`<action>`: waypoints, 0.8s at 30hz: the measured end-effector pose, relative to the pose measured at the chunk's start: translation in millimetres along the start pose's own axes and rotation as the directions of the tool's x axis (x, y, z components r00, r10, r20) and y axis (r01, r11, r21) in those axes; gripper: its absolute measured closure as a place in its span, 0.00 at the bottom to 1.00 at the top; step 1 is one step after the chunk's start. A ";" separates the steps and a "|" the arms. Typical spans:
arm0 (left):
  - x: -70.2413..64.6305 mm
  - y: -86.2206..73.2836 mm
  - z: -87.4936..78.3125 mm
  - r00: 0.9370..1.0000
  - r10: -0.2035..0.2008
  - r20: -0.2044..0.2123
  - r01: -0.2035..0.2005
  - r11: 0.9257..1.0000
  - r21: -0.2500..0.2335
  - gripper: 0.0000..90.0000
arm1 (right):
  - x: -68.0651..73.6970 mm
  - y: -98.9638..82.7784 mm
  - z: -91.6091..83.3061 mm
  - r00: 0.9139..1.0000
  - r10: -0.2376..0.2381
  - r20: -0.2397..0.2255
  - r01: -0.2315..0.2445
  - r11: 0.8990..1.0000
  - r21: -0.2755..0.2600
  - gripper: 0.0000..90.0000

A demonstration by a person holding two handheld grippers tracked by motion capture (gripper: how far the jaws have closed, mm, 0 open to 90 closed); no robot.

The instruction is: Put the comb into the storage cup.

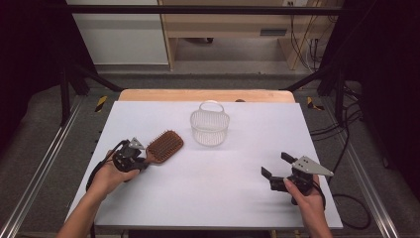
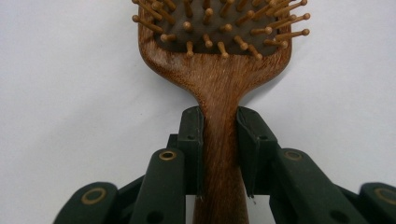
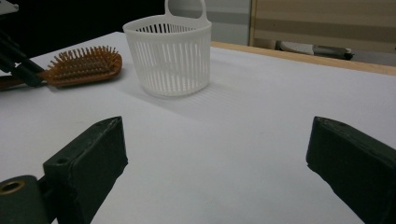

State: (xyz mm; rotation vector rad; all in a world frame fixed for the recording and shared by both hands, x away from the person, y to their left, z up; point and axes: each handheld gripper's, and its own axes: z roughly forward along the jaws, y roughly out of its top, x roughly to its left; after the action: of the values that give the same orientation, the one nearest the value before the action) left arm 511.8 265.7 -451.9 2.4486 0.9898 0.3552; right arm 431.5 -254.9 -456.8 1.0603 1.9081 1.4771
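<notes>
Your left gripper (image 2: pixel 219 126) is clamped on the wooden hairbrush (image 2: pixel 219 70) by its handle, bristles up, on the white table (image 1: pixel 223 168) left of the basket (image 1: pixel 210 128). Your right gripper (image 1: pixel 277 165) sits wide apart, holding nothing, over bare tabletop.

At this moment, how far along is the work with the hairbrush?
Done: the left gripper has its jaws shut on the wooden handle of the hairbrush, as the left gripper view shows. In hand: the brush is gripped near the white basket. Left: probably moving it into the basket, which looks empty. The right gripper waits open, holding nothing.
</notes>
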 end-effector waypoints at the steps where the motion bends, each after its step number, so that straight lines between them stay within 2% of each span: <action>1: -1.9 -1.0 -1.3 1.000 0.002 -0.003 -0.002 1.000 -0.008 0.80 | 0.2 0.0 0.0 1.000 0.001 0.000 -0.001 1.000 0.001 0.06; 10: -19.0 -3.1 -9.5 0.999 0.038 0.015 -0.037 0.998 -0.049 0.80 | 2.1 0.3 0.6 1.000 -0.001 -0.007 0.001 1.000 0.003 0.06; 13: -24.6 -1.9 -11.8 0.999 0.038 0.026 -0.036 0.996 -0.086 0.80 | 5.1 0.6 2.0 1.000 0.007 -0.017 -0.007 1.000 0.007 0.06; 15: -27.1 1.1 -10.9 0.999 0.042 0.029 -0.040 0.998 -0.051 0.81 | 9.9 -0.1 6.3 0.999 0.016 -0.034 -0.015 0.999 0.038 0.06; 17: -26.6 2.7 -10.6 0.999 0.040 0.036 -0.039 0.999 -0.034 0.80 | 14.2 -0.5 10.4 0.999 -0.004 -0.052 0.007 0.998 0.059 0.06; 20: -26.1 3.9 -10.8 0.998 0.047 0.040 -0.046 0.999 -0.023 0.80 | 20.0 0.3 13.6 0.997 -0.037 -0.065 0.041 0.997 0.068 0.06; 24: -27.8 3.1 -10.2 0.998 0.039 0.057 -0.039 0.999 -0.001 0.80 | 21.2 -0.2 14.3 0.997 -0.041 -0.070 0.047 0.996 0.077 0.06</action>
State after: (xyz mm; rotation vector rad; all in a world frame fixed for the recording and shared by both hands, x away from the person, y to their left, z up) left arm 489.9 247.5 -443.3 2.4665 0.9191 0.2962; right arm 430.4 -229.5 -459.6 1.0075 2.0392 1.4416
